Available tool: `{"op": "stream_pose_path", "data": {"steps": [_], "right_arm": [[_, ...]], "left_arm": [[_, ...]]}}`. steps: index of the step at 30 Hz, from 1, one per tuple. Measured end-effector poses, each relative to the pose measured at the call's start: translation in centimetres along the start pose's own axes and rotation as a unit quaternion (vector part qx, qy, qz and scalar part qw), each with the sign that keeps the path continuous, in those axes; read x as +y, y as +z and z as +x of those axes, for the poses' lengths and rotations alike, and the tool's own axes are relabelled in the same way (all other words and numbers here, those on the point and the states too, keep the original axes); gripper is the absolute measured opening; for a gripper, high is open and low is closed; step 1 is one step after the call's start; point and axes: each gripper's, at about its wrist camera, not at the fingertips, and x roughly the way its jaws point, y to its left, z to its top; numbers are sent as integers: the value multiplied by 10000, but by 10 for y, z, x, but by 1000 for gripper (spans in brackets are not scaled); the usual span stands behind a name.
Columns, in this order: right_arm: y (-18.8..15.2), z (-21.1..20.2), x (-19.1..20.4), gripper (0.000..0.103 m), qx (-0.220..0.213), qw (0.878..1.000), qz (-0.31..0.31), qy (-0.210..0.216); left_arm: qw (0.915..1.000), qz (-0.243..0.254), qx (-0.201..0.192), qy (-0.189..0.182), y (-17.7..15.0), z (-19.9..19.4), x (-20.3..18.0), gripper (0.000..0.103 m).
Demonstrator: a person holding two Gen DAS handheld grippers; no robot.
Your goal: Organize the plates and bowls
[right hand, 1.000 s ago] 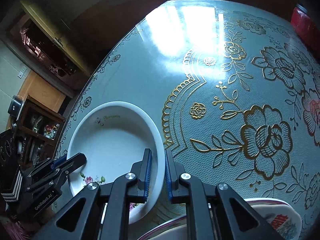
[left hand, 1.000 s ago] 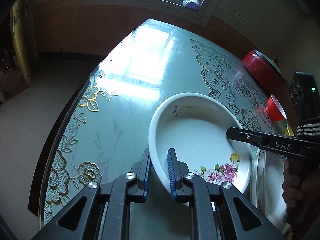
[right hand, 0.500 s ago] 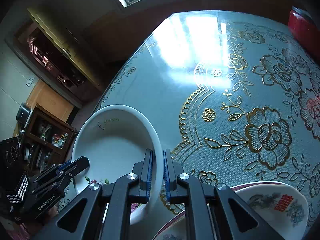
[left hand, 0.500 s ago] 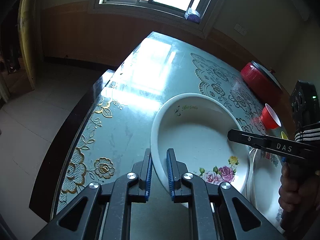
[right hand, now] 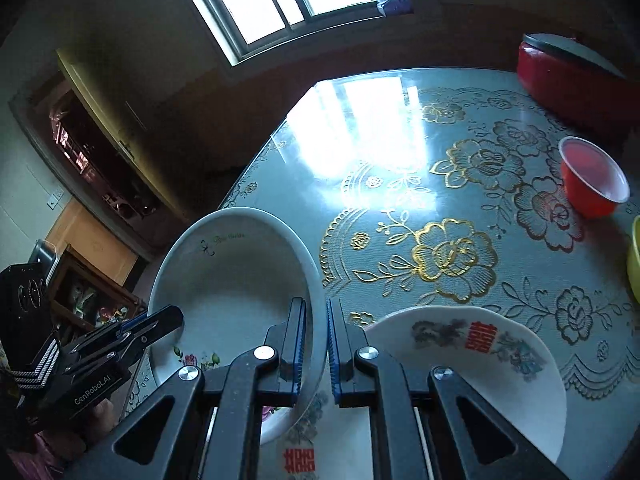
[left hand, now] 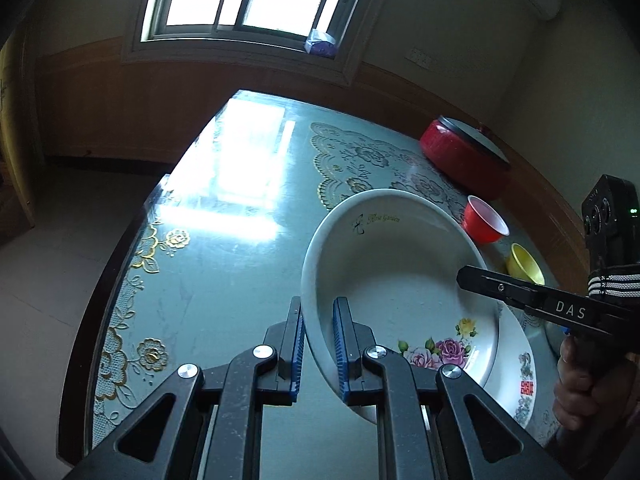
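A white deep plate with painted roses point(left hand: 400, 280) is held in the air by both grippers, lifted above the table. My left gripper point(left hand: 318, 320) is shut on its near rim. My right gripper point(right hand: 316, 320) is shut on the opposite rim of the same plate point(right hand: 232, 272); it also shows in the left wrist view point(left hand: 480, 282). Under and beside it lies a second white plate with a red character point(left hand: 516, 368), seen in the right wrist view too point(right hand: 480, 344).
A red bowl point(left hand: 484, 220) and a yellow bowl point(left hand: 524, 268) stand on the glass-topped table point(left hand: 224, 240) at the right. A red lidded pot point(left hand: 464, 156) sits at the far right edge. The table's left edge drops to the floor.
Both grippers have lifted the rose plate off the table and carried it right, over the plate with the red character. Both stay shut on its rim.
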Motion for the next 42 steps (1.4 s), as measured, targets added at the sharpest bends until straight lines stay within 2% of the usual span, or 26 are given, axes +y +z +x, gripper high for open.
{"op": "stream_pose_path", "data": {"steps": [7,15,22,34,39,42], "right_arm": [[-33,-43,-31,9,-158,9979,480,-413],[-67,-76,-63,10,-228,9919,1006,-748],[-83,-77,-84,10,-121,9865,1304,-982],[-85,-60,-91,10,-2,9845,1272,-1209],[-83,-61,-90,12,-111,9845,1197,-1273],[-83,-54,-91,14,5,9825,1161,-1458]], "left_arm": [[9967,551,243,-536,-7,9,-44,13],[9888,1011,648,-885,-17,27,-86,13],[9842,1177,981,-887,-26,49,-107,13],[9831,1288,1083,-719,-28,63,-109,13],[9830,1319,1088,-677,-29,67,-109,12],[9832,1308,1090,-655,-30,68,-110,12]]}}
